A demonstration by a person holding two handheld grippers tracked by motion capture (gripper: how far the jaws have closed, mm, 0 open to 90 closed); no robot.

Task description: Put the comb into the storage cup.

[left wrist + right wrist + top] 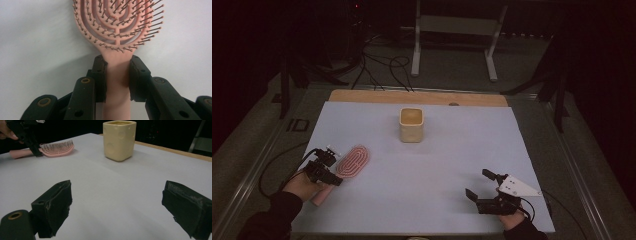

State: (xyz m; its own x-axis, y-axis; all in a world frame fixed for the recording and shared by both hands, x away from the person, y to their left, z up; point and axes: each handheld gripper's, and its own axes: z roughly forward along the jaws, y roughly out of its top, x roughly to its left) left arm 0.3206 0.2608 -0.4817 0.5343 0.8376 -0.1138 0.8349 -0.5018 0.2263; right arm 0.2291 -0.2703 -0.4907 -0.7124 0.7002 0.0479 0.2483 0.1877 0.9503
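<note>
Left gripper view: bristly (pink) hairbrush [117,27].

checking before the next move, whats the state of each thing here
hairbrush: lying flat on the table, bristles up, handle clamped
left gripper: shut on the hairbrush handle
right gripper: open, holding nothing, low over the table
cup: upright, standing alone mid-table, untouched

You have one pink hairbrush [353,161] lying near the left edge of the white tabletop [422,175], and one cream square cup [412,125] standing toward the far edge, about midway along it. You hold two grippers: the left gripper [333,165] by the near left corner, the right gripper [478,186] by the near right corner.
</note>
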